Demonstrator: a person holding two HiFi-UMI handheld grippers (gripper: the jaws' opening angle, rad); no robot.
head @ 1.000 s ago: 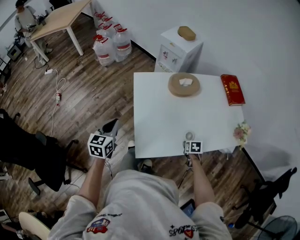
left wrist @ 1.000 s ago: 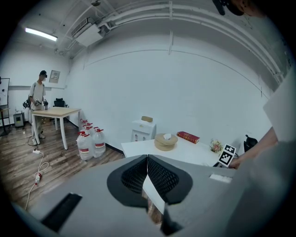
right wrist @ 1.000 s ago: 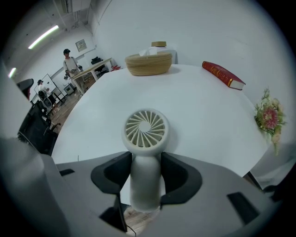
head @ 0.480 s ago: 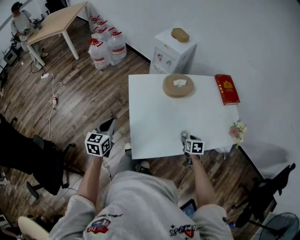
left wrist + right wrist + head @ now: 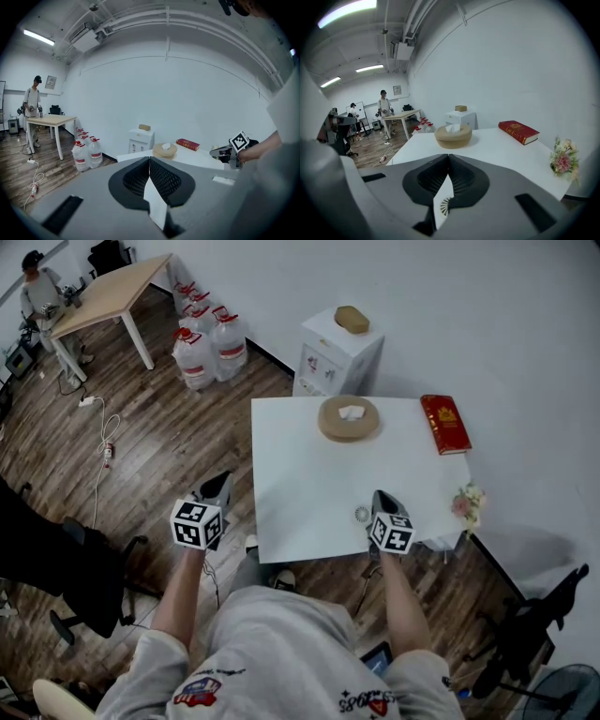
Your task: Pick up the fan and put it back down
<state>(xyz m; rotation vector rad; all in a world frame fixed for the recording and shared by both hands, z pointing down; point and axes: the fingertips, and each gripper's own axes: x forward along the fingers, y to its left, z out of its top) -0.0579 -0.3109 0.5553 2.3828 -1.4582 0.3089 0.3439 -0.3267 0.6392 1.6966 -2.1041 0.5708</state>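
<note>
The right gripper (image 5: 382, 497) has its jaws pressed together with nothing pinched between them. The small round fan (image 5: 362, 515) lies on the white table (image 5: 309, 465) just to this gripper's left and below its tips. The left gripper (image 5: 218, 486), jaws also pressed together and empty, hangs well to the fan's left, off the table's edge.

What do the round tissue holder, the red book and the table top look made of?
Tissue holder: likely wood or bamboo, going by its matte tan surface. Red book: hard cover with a slight gloss and gold print. Table top: smooth and white, probably laminate or painted board.
</note>
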